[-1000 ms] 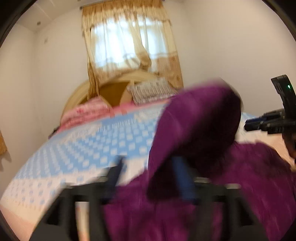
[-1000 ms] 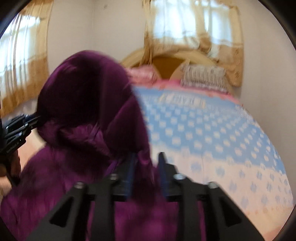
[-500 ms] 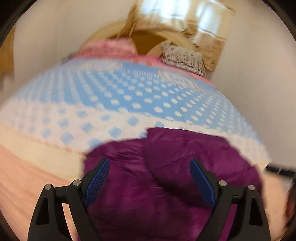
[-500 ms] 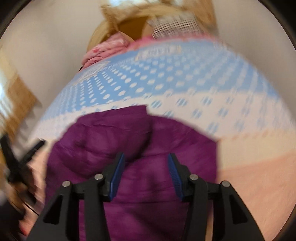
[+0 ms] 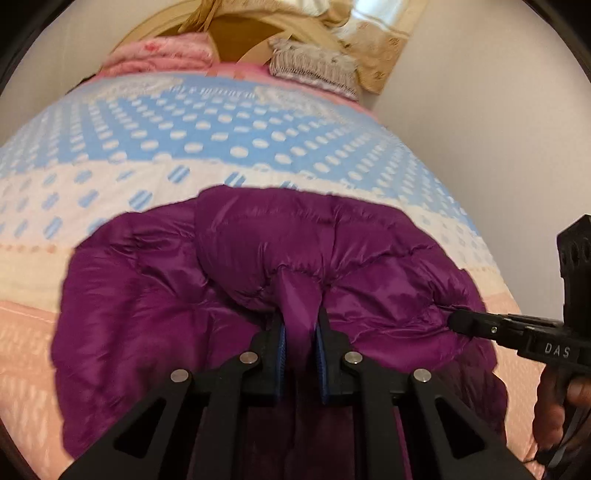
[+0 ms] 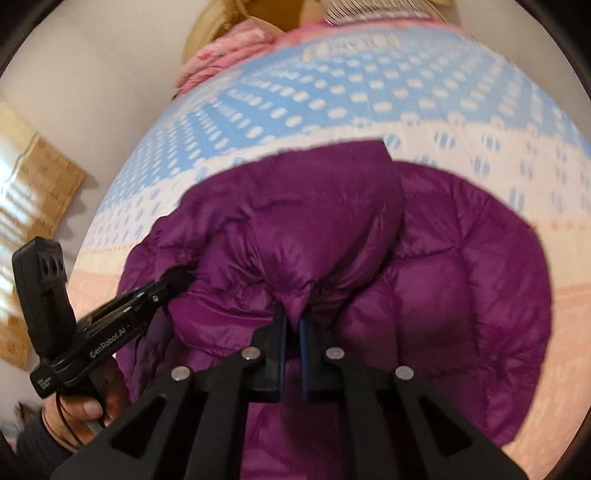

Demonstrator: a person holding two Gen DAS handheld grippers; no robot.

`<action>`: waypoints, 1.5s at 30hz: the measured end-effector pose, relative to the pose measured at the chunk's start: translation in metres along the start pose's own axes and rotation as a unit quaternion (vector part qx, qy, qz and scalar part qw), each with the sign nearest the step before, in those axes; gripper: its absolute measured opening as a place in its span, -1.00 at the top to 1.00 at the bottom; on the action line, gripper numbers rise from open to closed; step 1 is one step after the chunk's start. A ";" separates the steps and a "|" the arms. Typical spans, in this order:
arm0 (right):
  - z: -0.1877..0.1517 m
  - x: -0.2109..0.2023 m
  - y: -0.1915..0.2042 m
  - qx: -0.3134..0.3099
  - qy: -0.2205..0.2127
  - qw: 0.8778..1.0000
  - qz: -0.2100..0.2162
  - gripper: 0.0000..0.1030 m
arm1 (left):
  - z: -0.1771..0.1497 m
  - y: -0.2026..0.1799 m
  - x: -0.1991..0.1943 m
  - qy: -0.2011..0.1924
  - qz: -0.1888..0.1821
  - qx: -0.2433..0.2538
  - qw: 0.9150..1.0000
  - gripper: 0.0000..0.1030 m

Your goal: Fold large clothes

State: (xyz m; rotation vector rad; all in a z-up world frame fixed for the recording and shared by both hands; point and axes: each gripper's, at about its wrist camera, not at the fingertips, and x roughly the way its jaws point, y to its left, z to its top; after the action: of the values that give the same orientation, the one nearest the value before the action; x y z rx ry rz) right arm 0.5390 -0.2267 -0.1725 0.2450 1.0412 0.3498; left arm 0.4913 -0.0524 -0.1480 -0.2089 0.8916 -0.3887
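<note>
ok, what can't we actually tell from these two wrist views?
- Purple jacket: near part hidden under the gripper frames in both views; how many layers are folded is unclear.
- Left gripper and right gripper: fabric pinched between the pads, tips buried in it.
- Headboard: cut off by the top edge.
- Pillow pattern: blurred.
- Left hand: cut off at the rim.

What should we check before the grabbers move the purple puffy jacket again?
1. Left gripper has fabric between its closing jaws: ok.
2. Right gripper pinches a fold: ok.
3. Purple jacket lies on the bedspread: ok.
4. Jacket lies flat: not ok, it is bunched and puffy.
5. Sleeves tucked in: cannot tell.
</note>
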 end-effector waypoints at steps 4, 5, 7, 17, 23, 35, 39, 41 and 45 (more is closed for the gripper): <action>-0.012 0.007 0.004 -0.016 0.021 1.000 -0.007 0.84 | -0.010 0.000 0.001 0.007 0.034 0.027 0.999 0.73; -0.016 0.019 0.003 -0.020 0.032 0.999 -0.020 0.84 | -0.014 0.000 0.007 0.013 0.046 0.035 0.998 0.73; -0.022 0.036 -0.003 -0.009 0.047 0.998 -0.028 0.84 | -0.022 0.001 0.017 0.016 0.063 0.043 0.997 0.71; -0.019 -0.030 0.003 -0.019 -0.048 0.995 -0.085 -0.04 | 0.007 -0.022 -0.059 -0.154 0.164 0.076 0.971 -0.90; 0.009 -0.033 0.031 -0.036 -0.180 0.969 -0.166 0.56 | 0.040 -0.027 -0.015 -0.136 0.218 0.027 0.966 -0.90; 0.000 0.067 0.012 -0.022 -0.148 0.974 -0.170 0.56 | 0.014 -0.010 0.089 -0.028 0.237 0.002 0.971 -0.90; -0.005 0.072 0.004 -0.008 -0.139 0.977 -0.159 0.56 | 0.012 -0.005 0.096 -0.014 0.221 -0.014 0.975 -0.90; -0.003 0.076 0.004 -0.008 -0.130 0.979 -0.157 0.56 | 0.011 -0.004 0.099 -0.004 0.219 -0.018 0.976 -0.91; -0.006 0.078 0.003 -0.008 -0.128 0.979 -0.158 0.56 | 0.011 -0.008 0.106 0.002 0.231 -0.009 0.973 -0.93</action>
State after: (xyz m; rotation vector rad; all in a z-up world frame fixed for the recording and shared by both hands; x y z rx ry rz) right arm 0.5694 -0.1930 -0.2368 0.1030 0.8067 0.0367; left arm 0.5574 -0.1032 -0.2143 -0.0134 0.9180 0.0531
